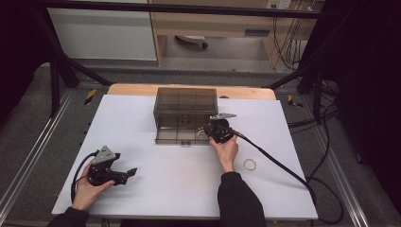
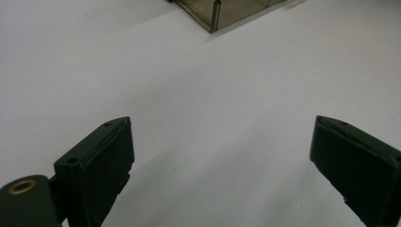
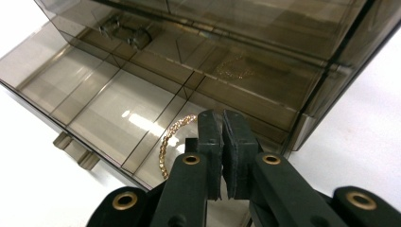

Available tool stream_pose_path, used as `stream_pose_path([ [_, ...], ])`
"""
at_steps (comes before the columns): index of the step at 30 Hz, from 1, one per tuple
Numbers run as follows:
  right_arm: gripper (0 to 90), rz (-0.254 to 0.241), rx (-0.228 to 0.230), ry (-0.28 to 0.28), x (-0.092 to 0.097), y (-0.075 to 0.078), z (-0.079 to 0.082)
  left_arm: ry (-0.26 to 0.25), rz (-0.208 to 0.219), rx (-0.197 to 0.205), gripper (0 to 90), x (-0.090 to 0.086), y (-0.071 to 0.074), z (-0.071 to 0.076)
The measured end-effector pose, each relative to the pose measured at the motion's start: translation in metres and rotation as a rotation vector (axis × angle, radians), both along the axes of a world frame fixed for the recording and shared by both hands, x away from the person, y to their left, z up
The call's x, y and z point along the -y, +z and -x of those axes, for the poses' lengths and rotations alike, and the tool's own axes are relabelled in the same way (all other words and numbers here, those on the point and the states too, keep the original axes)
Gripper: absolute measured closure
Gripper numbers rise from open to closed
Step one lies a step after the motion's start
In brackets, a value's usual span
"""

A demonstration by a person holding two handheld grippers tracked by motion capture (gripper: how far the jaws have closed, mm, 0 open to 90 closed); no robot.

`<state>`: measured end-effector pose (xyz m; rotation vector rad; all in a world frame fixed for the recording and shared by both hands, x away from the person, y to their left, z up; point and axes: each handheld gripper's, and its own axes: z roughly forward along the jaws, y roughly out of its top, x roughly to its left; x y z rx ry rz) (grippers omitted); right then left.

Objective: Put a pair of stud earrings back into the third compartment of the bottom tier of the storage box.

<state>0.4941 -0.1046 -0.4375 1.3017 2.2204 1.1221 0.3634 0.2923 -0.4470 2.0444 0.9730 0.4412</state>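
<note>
White surface (image 1: 142,123), smoky clear drawer box (image 1: 185,113) at its far middle; right gripper (image 3: 222,137), fingers clamped on a gold bracelet (image 3: 166,144) over the open drawer's right compartment: lower inside the dividers before releasing; left gripper (image 2: 220,156) idle, fingers apart.

Bracelet (image 3: 170,142) partly hidden behind jaws, perhaps held.

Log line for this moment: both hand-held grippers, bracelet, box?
right hand-held gripper: shut on bracelet, over open drawer | left hand-held gripper: open, nothing between jaws | second bracelet: on table
</note>
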Motion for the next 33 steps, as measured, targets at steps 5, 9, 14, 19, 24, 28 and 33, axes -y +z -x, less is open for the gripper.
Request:
stream_pose_path([
  [5,83.7,0.030,0.010,0.005,0.000,-0.001,0.001,0.000,0.000,0.001,6.9,0.000,0.000,0.000],
  [9,79.6,0.033,0.019,0.020,0.001,0.004,0.004,0.000,-0.002,0.000,6.9,0.000,0.000,0.000],
  [14,68.4,0.024,0.043,0.052,0.006,0.018,0.013,0.003,-0.001,0.001,6.9,-0.001,0.000,0.000],
  [19,55.2,0.028,0.050,0.071,0.015,0.029,0.022,0.003,-0.002,0.001,6.9,-0.001,0.000,0.000],
  [24,34.9,-0.003,0.018,0.081,0.033,0.036,0.035,0.005,-0.001,0.002,6.9,-0.001,0.000,0.000],
  [28,24.4,-0.011,0.039,0.085,0.046,0.036,0.048,0.007,-0.002,-0.001,6.9,-0.001,0.000,0.000],
  [33,15.5,0.000,0.055,0.091,0.058,0.036,0.059,0.006,-0.003,-0.001,6.8,-0.001,0.000,0.000],
])
